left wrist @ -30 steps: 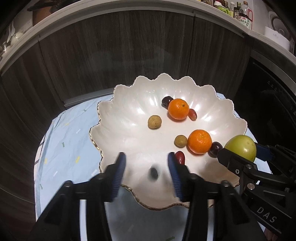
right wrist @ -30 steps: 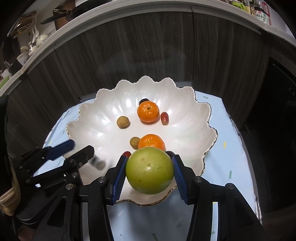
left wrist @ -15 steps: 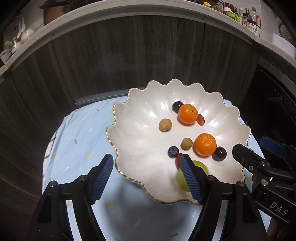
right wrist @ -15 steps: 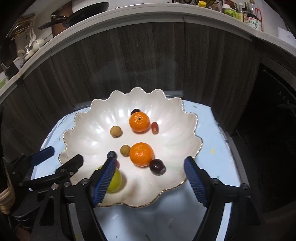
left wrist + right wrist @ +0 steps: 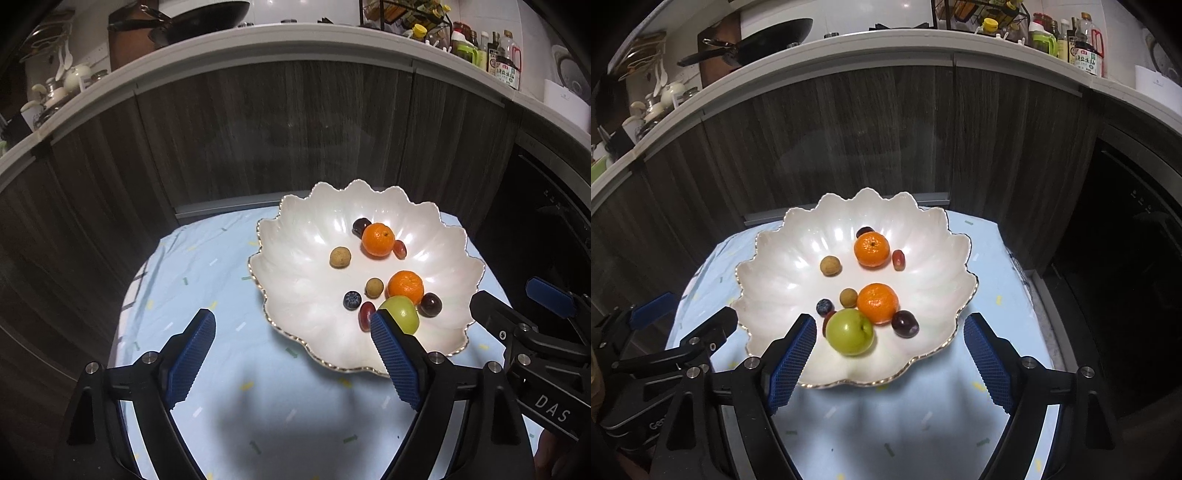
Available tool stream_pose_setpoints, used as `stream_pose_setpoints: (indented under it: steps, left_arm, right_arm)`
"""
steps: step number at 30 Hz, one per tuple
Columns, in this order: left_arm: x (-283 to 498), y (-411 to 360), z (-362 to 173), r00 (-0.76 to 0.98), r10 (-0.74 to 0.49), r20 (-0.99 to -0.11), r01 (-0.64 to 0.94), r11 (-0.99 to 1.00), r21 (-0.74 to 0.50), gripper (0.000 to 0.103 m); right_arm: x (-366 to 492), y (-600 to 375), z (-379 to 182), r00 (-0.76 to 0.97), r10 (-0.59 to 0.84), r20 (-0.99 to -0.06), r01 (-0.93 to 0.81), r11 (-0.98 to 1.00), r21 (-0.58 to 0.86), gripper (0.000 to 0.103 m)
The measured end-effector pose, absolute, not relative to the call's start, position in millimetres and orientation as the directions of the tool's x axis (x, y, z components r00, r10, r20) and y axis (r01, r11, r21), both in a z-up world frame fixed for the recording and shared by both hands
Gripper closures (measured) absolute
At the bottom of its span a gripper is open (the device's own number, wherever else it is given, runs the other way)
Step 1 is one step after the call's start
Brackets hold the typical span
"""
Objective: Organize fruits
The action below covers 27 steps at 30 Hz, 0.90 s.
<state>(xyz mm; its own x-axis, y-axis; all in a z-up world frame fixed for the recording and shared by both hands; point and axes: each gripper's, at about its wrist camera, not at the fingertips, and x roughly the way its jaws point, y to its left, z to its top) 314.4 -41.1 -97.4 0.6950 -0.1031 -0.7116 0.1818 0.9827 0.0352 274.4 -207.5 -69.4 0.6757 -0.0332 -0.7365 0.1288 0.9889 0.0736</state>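
Green fruit (image 5: 850, 331) whole only from right wrist

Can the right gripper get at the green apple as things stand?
Probably yes: right gripper is open and empty, the green apple lies uncovered near the bowl's front rim; only an orange crowds it behind.

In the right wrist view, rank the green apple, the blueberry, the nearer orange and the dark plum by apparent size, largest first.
1. green apple, though it lies nearest the camera, which may exaggerate it
2. nearer orange, close behind
3. dark plum
4. blueberry
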Motion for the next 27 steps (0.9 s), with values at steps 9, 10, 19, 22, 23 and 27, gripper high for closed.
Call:
stream_pose_setpoints:
  steps: [9,10,19,22,23,27]
  left_arm:
    - [287,-34,-78,0.715,-0.099,-0.692,0.173,0.984,0.038,0.016]
    - [284,-33,-76,0.717,-0.097,-0.690,0.171,0.985,0.039,0.016]
    - [257,-27,-68,0.718,-0.089,-0.691,0.152,0.988,0.030,0.015]
    - [249,-26,-66,0.716,-0.088,-0.692,0.148,0.989,0.028,0.015]
    - [246,-25,-66,0.717,-0.085,-0.692,0.146,0.989,0.029,0.015]
    - [232,-23,-66,0.715,-0.081,-0.694,0.141,0.990,0.030,0.015]
  right_arm:
    - [251,-203,-52,0.695,-0.038,-0.718,0.124,0.990,0.068,0.020]
    - [249,-202,-51,0.697,-0.038,-0.716,0.123,0.990,0.068,0.020]
    - [223,-198,-40,0.709,-0.038,-0.704,0.115,0.991,0.063,0.020]
    - [215,-197,-38,0.711,-0.036,-0.703,0.113,0.992,0.064,0.020]
    - [213,-197,-38,0.710,-0.035,-0.703,0.112,0.992,0.064,0.020]
    - [201,-195,-37,0.708,-0.031,-0.706,0.108,0.992,0.065,0.020]
